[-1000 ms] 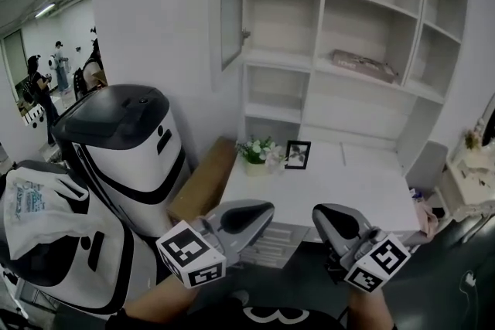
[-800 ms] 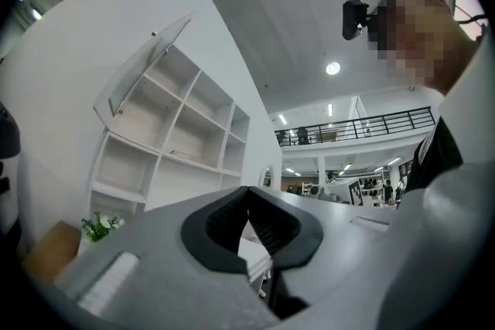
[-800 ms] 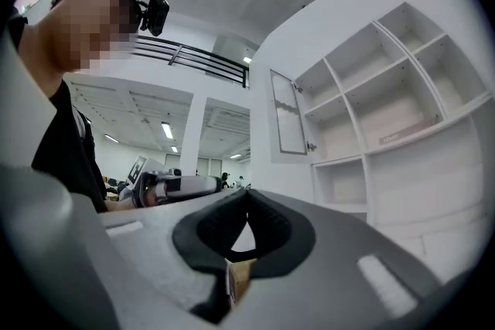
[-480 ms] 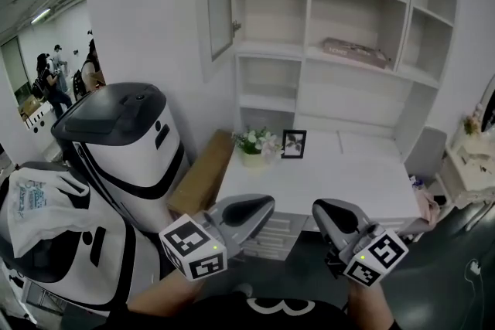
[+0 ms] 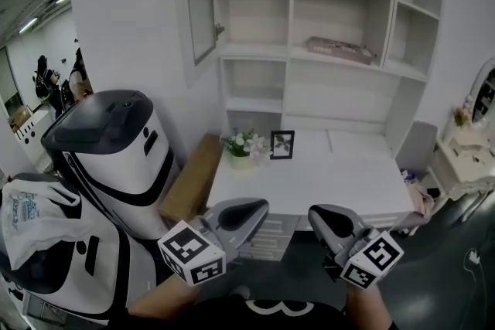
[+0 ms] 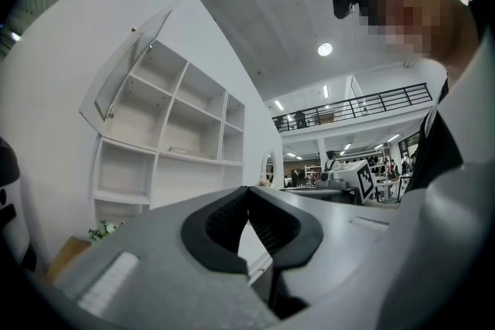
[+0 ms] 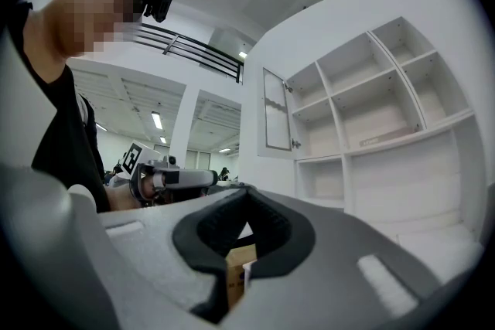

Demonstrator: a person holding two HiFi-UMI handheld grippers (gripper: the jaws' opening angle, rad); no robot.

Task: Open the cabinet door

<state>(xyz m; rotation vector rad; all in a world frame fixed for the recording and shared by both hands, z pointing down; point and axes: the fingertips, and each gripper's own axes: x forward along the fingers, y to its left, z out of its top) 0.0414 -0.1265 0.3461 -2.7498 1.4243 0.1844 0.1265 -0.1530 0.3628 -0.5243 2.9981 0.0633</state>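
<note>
Head view has the cabinet door [image 5: 199, 0] swung out at the upper left corner of the shelf unit [image 5: 340, 35]. Over the last second it has kept that angle; only the view drifted. Left gripper [image 5: 259, 206] and right gripper [image 5: 319, 214] stay low, pressed together, empty, so the opening looks done. Flowers [image 5: 241, 143] and a picture frame [image 5: 281, 144] sit at the tabletop's [image 5: 340, 182] back left corner.

Count: 1 cabinet door [image 5: 199, 0]; 1 picture frame [image 5: 282, 144]; 1 flower pot [image 5: 240, 160]; 1 flat box [image 5: 340, 50]; 1 cardboard box [image 5: 192, 180].
</note>
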